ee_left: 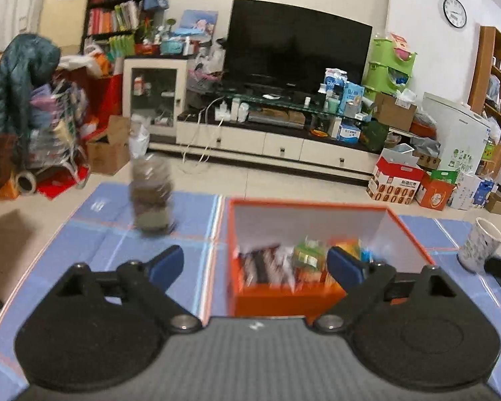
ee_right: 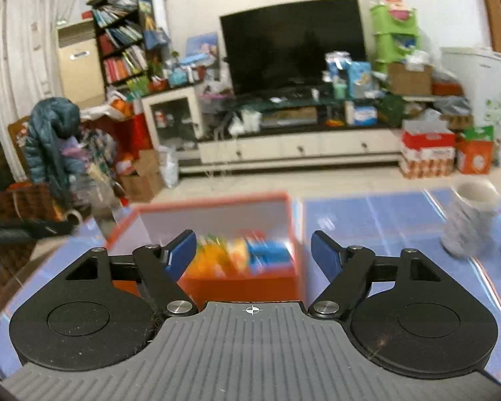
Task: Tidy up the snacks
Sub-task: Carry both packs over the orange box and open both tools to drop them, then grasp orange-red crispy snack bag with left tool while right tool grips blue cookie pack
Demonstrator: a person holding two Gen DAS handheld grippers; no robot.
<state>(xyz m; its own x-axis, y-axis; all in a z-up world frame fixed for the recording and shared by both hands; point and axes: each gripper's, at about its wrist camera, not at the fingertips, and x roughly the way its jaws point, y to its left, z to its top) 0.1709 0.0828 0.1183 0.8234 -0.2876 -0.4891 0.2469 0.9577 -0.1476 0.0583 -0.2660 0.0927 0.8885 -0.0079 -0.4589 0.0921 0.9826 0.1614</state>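
An orange box of snacks sits on a bench covered with a blue checked cloth, its open top facing up and its long axis running away from the cameras toward the television. Packets stand upright inside, dark wrappers on the left, orange and blue ones on the right; blur hides their labels. The left claw hangs over the box's near left corner, spread wide and holding nothing. The right claw, also spread and empty, hangs above the box's near right side. A blurred jar stands left of the box, a patterned cup well to its right.
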